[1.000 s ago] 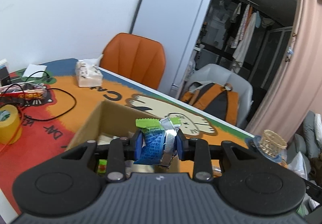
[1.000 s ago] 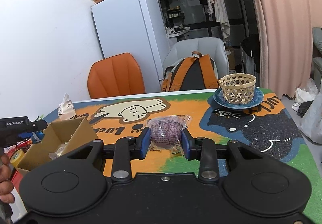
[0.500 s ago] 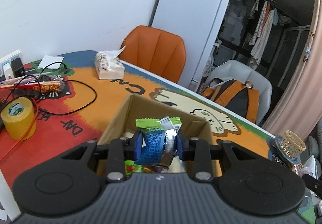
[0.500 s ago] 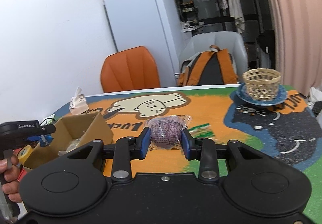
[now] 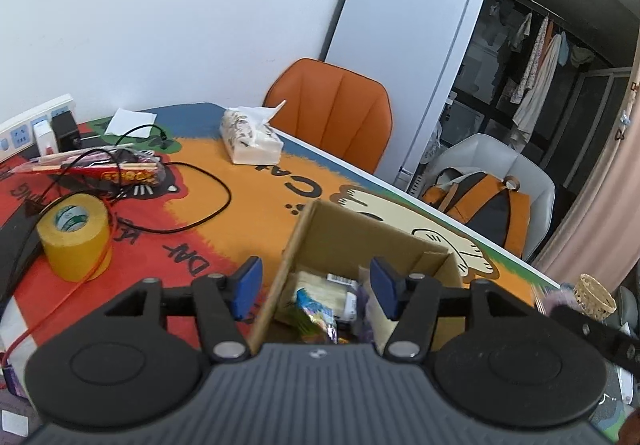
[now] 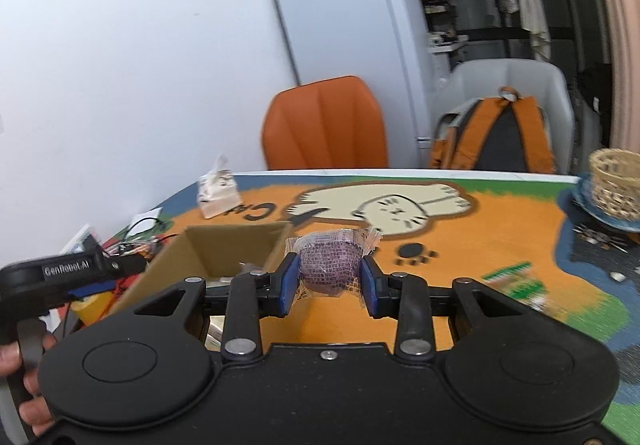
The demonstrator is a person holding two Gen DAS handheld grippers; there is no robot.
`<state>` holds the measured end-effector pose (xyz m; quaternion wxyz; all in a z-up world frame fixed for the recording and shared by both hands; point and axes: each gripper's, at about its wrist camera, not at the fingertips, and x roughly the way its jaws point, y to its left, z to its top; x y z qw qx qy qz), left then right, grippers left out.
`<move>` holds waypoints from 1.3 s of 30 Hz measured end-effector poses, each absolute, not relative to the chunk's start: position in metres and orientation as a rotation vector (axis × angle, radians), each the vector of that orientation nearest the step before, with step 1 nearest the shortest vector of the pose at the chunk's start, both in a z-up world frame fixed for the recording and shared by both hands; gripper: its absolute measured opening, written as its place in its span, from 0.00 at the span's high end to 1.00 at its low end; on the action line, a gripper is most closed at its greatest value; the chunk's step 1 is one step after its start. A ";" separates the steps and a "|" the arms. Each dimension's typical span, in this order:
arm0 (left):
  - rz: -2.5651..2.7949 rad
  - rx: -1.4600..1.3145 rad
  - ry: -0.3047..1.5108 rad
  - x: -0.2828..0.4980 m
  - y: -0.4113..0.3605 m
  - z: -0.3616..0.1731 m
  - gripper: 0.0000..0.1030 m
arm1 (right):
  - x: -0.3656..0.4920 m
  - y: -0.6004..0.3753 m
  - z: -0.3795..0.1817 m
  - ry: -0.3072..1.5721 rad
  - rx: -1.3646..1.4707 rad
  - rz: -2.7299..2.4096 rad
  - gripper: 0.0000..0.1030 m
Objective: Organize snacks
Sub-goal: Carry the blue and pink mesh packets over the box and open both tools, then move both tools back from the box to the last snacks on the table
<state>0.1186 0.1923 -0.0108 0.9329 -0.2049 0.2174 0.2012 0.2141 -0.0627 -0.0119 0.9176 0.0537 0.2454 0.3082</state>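
An open cardboard box (image 5: 362,235) (image 6: 224,245) stands on the colourful cat-print table mat. In the left wrist view my left gripper (image 5: 316,287) hovers over the box's near left wall, its jaws opening with nothing pressed between them. Below it a blue-green snack packet (image 5: 314,311) lies in the box among several other wrapped snacks. My right gripper (image 6: 329,281) is shut on a purple round snack in clear wrap (image 6: 330,265), held just right of the box. A green snack packet (image 6: 516,279) lies on the mat to the right.
A yellow tape roll (image 5: 74,235), black cables (image 5: 188,201), a red packet (image 5: 100,169) and a tissue pack (image 5: 250,139) lie left of the box. A wicker basket on a blue plate (image 6: 616,189) stands far right. An orange chair (image 6: 324,125) and a grey chair with a backpack (image 6: 496,137) stand behind the table.
My left gripper moved over the box, opened and let the blue-green packet drop in. My right gripper carried the purple snack leftward up to the box.
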 end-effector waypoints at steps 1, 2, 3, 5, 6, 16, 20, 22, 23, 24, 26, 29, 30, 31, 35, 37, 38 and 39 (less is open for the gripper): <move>0.409 -0.422 0.448 0.117 0.194 -0.012 0.44 | 0.215 -0.058 -0.011 0.502 0.106 0.642 0.67; 0.408 -0.424 0.449 0.114 0.196 -0.012 0.44 | 0.216 -0.052 -0.010 0.501 0.102 0.651 0.67; 0.410 -0.425 0.449 0.112 0.197 -0.013 0.44 | 0.216 -0.047 -0.009 0.503 0.099 0.657 0.67; 0.414 -0.425 0.454 0.109 0.202 -0.015 0.44 | 0.218 -0.038 -0.008 0.506 0.097 0.669 0.67; 0.416 -0.426 0.456 0.106 0.204 -0.015 0.44 | 0.218 -0.033 -0.008 0.505 0.093 0.677 0.67; 0.448 -0.466 0.456 0.095 0.228 -0.021 0.44 | 0.221 0.006 0.000 0.497 0.049 0.711 0.67; 0.455 -0.467 0.458 0.094 0.230 -0.019 0.44 | 0.223 0.010 0.007 0.469 0.049 0.678 0.51; 0.455 -0.459 0.453 0.092 0.228 -0.017 0.43 | 0.225 0.004 0.008 0.465 0.059 0.675 0.51; 0.453 -0.455 0.452 0.092 0.226 -0.016 0.43 | 0.226 0.000 0.007 0.471 0.066 0.670 0.50; 0.451 -0.454 0.452 0.092 0.224 -0.015 0.43 | 0.226 -0.005 0.005 0.477 0.073 0.661 0.51; 0.441 -0.454 0.454 0.094 0.220 -0.015 0.43 | 0.227 -0.016 0.002 0.488 0.081 0.644 0.51; 0.415 -0.443 0.464 0.100 0.207 -0.015 0.43 | 0.227 -0.035 -0.005 0.512 0.088 0.620 0.51; 0.408 -0.441 0.467 0.103 0.203 -0.015 0.42 | 0.227 -0.041 -0.008 0.520 0.090 0.610 0.51; 0.399 -0.440 0.469 0.104 0.199 -0.015 0.39 | 0.227 -0.050 -0.010 0.528 0.098 0.595 0.51; 0.359 -0.422 0.468 0.110 0.179 -0.014 0.31 | 0.228 -0.078 -0.018 0.558 0.124 0.552 0.51; 0.339 -0.411 0.472 0.114 0.169 -0.013 0.29 | 0.228 -0.089 -0.020 0.563 0.128 0.529 0.51; 0.330 -0.407 0.475 0.117 0.165 -0.012 0.29 | 0.228 -0.095 -0.021 0.565 0.134 0.519 0.51; 0.319 -0.401 0.480 0.120 0.162 -0.011 0.29 | 0.229 -0.101 -0.022 0.570 0.139 0.510 0.51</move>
